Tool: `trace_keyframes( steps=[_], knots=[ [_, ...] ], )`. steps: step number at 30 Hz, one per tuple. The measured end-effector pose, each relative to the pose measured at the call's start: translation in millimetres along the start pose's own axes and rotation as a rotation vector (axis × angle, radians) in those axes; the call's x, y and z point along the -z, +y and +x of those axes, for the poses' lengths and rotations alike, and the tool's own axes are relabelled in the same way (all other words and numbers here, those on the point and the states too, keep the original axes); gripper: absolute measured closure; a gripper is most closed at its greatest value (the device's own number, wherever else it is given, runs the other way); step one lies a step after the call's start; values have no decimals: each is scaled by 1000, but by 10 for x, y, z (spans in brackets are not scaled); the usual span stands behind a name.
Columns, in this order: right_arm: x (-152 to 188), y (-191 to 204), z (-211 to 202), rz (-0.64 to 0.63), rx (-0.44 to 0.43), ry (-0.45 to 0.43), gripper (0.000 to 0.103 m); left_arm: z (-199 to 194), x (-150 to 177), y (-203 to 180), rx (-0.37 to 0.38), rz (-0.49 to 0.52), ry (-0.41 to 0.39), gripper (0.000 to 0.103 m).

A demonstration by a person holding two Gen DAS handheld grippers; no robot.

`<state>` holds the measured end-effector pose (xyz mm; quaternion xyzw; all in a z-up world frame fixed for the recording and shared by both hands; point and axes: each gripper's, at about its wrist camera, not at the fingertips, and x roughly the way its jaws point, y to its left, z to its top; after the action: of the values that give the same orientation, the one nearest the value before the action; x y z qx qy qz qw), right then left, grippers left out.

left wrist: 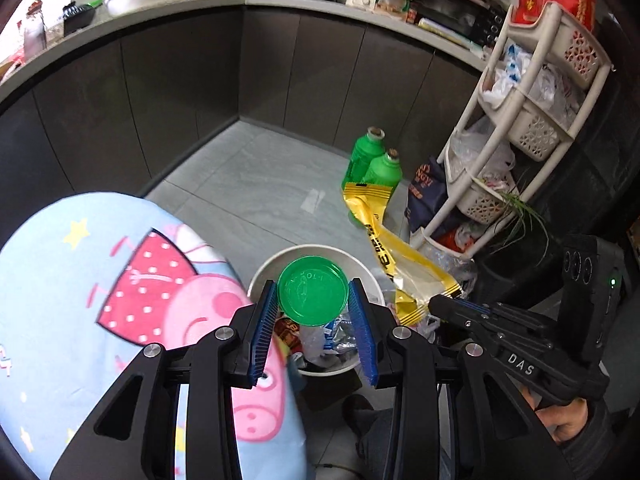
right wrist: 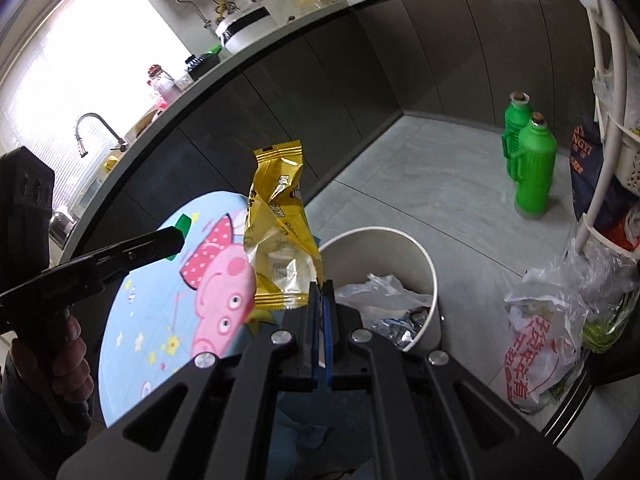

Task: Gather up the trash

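Observation:
My left gripper (left wrist: pixel 313 295) is shut on a round green plastic lid (left wrist: pixel 312 290) and holds it above the white trash bin (left wrist: pixel 320 249), which has wrappers and plastic inside. My right gripper (right wrist: pixel 322 286) is shut on the lower corner of a yellow snack wrapper (right wrist: pixel 280 224) and holds it upright, just left of the bin (right wrist: pixel 424 264). In the left wrist view the same wrapper (left wrist: pixel 384 248) hangs at the bin's right, with the right gripper (left wrist: pixel 436 302) beside it. The left gripper (right wrist: pixel 176 240) shows in the right wrist view over the table.
A round table with a blue cartoon-pig cloth (left wrist: pixel 120 300) stands left of the bin. Two green bottles (right wrist: pixel 532 160) stand on the grey floor. A white basket rack (left wrist: pixel 532 120) and plastic bags (right wrist: pixel 548 340) are at the right. Dark cabinets line the back.

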<state>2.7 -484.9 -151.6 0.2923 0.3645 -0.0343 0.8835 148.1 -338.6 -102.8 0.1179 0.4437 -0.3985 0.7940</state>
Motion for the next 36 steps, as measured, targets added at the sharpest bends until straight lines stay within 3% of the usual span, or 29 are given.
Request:
trace_keyframes(
  steps=[7,8,9,10,11,12,14,16,17,20,27,36],
  knots=[
    [53,-206,463,19,21,83,97,419,-8,26,-11,-7,50,68],
    [62,-230,540,19,23,98,97,472,-10,25,-22,-1,51,62],
    [80,-259,635,19,32,114,88,495,-11,37,-37,2,50,57],
    [98,-283,713,21,41,130,78,492,-8,66,-55,1,45,42],
    [123,-314,800,22,55,149,53,497,-6,79,-83,-1,33,29],
    [148,-329,852,19,60,161,33,487,-5,93,-104,-5,15,26],
    [199,-334,913,4,63,177,32,464,-6,133,-116,-14,0,16],
    [253,-326,926,-11,60,176,23,412,-1,194,-137,-33,-23,10],
    [269,-307,913,-20,58,168,15,383,-5,216,-148,-41,-35,9],
    [280,-238,860,-46,43,155,5,304,-12,272,-164,-65,-48,9],
    [164,65,599,-109,38,113,3,-72,58,370,-191,-114,-89,8],
    [-14,815,-67,-243,46,20,3,-1098,384,469,-322,-220,-205,8]
  ],
)
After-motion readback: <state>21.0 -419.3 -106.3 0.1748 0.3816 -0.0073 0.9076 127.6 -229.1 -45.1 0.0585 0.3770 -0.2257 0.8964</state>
